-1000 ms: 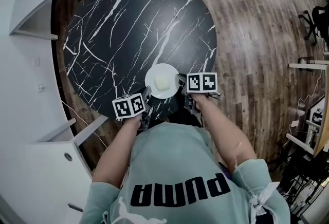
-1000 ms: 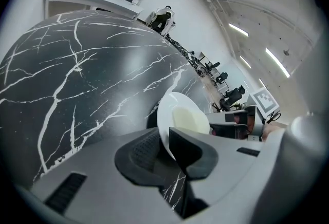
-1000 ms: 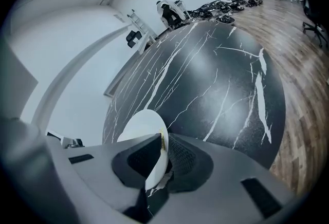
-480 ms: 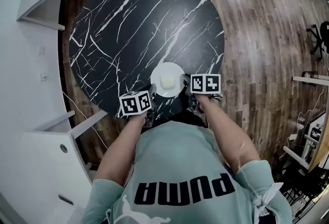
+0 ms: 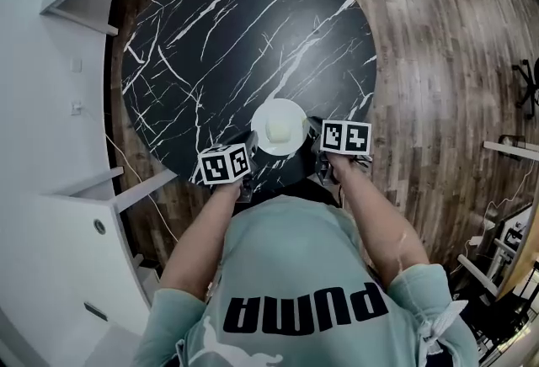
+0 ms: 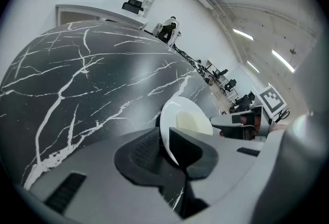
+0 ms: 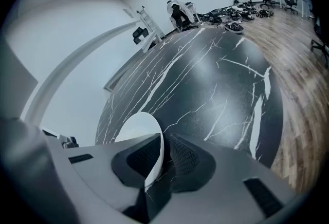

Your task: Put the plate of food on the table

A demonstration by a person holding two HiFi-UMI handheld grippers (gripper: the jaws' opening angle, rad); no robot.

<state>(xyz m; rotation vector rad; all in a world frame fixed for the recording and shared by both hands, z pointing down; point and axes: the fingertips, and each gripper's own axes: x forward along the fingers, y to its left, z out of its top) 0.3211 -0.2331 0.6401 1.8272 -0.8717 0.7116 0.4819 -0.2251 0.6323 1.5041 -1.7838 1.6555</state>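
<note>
Left tongs [image 6: 167, 147] are clamped on the near-left rim of the plate [image 5: 291, 114], and right tongs [image 7: 163, 159] are clamped on its near-right rim. The plate is held roughly level, pale food [image 5: 276, 132] in its middle, over the near edge of the dark marble tabletop [image 5: 244, 37]. Contact with the surface can't be made out. Carry judged nearly done. Still to be done: plate settled, both grips released, tongs pulled back.

Bare black table [image 5: 253, 45] beyond white plate [image 5: 291, 109], curved white wall [image 5: 34, 62] close at left
</note>
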